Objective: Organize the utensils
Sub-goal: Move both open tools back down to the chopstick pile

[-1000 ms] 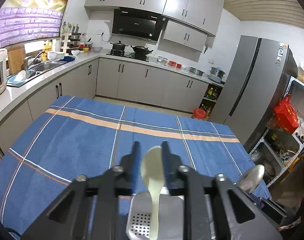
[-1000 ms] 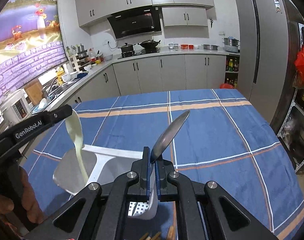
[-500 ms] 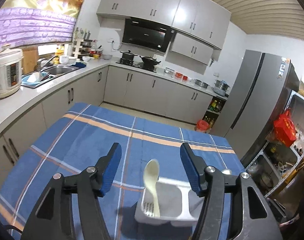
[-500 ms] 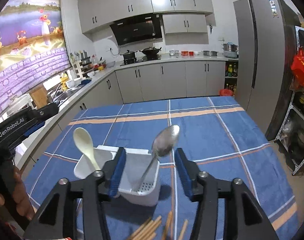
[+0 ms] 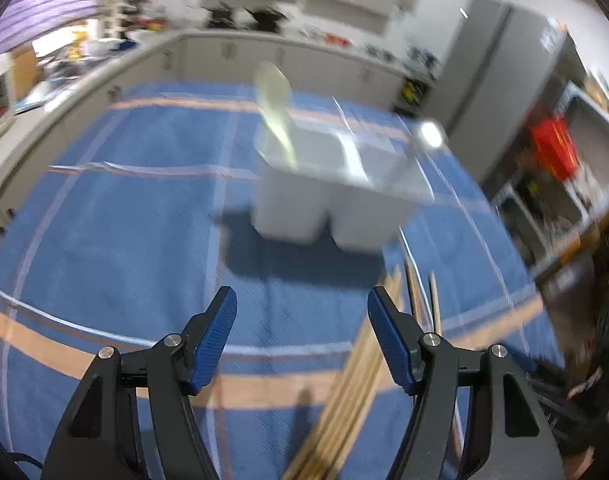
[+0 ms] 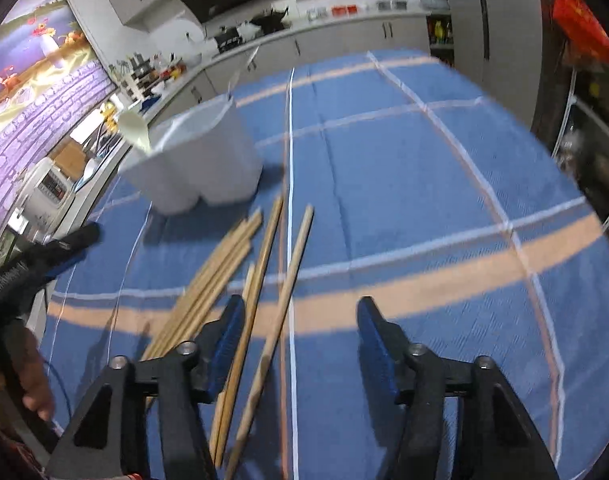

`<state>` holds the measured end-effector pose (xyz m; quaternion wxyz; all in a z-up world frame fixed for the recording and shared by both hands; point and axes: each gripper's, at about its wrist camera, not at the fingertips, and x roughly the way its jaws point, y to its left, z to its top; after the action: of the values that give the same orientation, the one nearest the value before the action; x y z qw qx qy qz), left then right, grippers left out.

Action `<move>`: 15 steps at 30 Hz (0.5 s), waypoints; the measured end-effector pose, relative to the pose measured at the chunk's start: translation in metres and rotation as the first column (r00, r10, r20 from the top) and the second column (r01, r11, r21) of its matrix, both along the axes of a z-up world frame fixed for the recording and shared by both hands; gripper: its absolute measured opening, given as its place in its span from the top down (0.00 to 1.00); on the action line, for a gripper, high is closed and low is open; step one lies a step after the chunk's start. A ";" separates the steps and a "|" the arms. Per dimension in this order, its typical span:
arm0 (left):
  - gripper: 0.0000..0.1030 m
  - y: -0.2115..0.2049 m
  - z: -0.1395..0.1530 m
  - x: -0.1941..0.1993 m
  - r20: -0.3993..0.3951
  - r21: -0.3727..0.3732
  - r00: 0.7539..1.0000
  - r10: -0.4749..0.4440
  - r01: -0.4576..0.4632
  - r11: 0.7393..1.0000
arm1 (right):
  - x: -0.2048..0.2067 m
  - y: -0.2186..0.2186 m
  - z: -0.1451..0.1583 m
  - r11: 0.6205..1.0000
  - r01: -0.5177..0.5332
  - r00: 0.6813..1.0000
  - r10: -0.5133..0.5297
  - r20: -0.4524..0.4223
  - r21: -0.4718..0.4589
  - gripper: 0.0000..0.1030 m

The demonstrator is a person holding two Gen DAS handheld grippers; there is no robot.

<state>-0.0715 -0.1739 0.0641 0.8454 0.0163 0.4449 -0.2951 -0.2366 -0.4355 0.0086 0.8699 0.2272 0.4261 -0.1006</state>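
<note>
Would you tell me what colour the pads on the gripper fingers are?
Blue pads on black fingers, clearest in the right wrist view.

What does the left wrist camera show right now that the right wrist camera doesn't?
Only the left wrist view shows the metal spoon in the white utensil holder's right compartment, and the open left gripper head-on. Only the right wrist view shows the open right gripper head-on and the rice cooker. Both show the holder, the cream spoon, the loose wooden chopsticks and the blue plaid tablecloth.
</note>
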 end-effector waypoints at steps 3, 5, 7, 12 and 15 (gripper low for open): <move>0.35 -0.010 -0.025 -0.003 -0.045 0.029 0.995 -0.084 0.085 0.996 | -0.003 0.006 -0.009 0.999 -0.035 0.999 0.035 -0.025 0.012 0.50; 0.42 -0.016 -0.038 -0.004 -0.069 0.059 0.991 -0.114 0.118 0.991 | -0.005 0.012 -0.014 0.998 -0.058 0.997 0.059 -0.041 0.013 0.51; 0.53 -0.022 -0.049 -0.005 -0.095 0.090 0.985 -0.147 0.155 0.984 | -0.004 0.021 -0.020 0.997 -0.081 0.995 0.081 -0.057 0.006 0.55; 0.63 -0.028 -0.060 -0.010 -0.104 0.111 0.973 -0.204 0.215 0.970 | 0.003 0.038 -0.025 0.991 -0.121 0.990 0.117 -0.083 -0.053 0.56; 0.64 -0.030 -0.061 -0.007 -0.119 0.087 0.965 -0.232 0.243 0.966 | 0.009 0.044 -0.024 0.985 -0.139 0.986 0.128 -0.102 -0.098 0.59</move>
<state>-0.0780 -0.2044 0.0035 0.7768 0.0963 0.4991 -0.3717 -0.2280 -0.3915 -0.0157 0.8640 0.1469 0.4757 -0.0751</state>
